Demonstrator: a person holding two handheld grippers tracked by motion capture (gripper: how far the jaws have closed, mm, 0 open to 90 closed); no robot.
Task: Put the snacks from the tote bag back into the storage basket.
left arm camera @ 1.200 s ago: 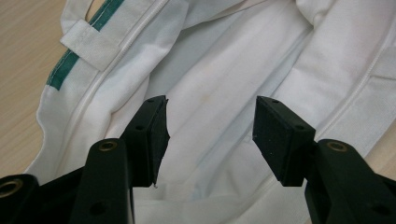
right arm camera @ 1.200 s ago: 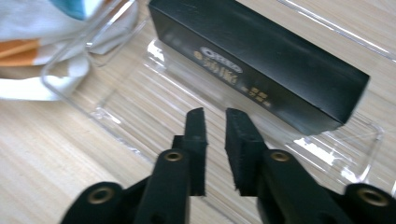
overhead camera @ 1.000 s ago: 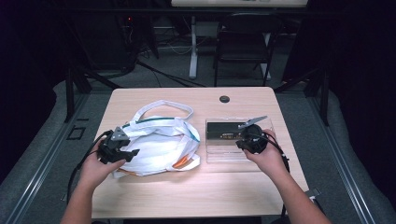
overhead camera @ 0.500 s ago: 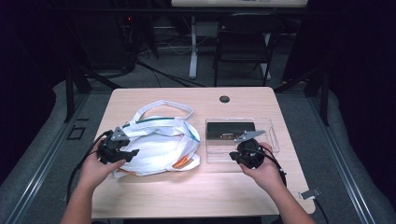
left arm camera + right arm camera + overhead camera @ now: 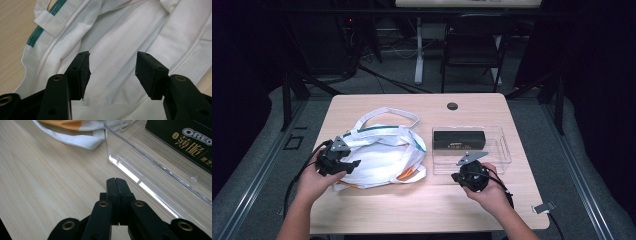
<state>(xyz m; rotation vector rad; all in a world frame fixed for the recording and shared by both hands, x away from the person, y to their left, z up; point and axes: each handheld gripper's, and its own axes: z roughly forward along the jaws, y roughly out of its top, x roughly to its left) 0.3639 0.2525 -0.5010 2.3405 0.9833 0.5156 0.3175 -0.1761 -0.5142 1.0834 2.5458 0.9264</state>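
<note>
The white bag (image 5: 384,155) lies at the surface's left, directly under the left tool (image 5: 112,72), whose jaws stand spread over its cloth, while the clenched, empty right tool (image 5: 116,185) points at the clear tray's (image 5: 150,173) near corner.

White cloth bag (image 5: 384,157), crumpled flat on left half of wooden table (image 5: 412,210), green trim along one edge, looped straps (image 5: 387,116) splayed toward far side, orange patch (image 5: 404,175) peeking out at near right corner. In left gripper view, same bag (image 5: 120,45) spread in soft folds, green-edged tab at upper left. Clear plastic tray (image 5: 497,159) just right of bag, on right half of table. Inside tray, along far wall, long black Oreo box (image 5: 459,139) lying flat; near part of tray bare. In right gripper view, tray (image 5: 155,182) corner close to bag's hem (image 5: 82,141), box (image 5: 185,140) with gold lettering.
</note>
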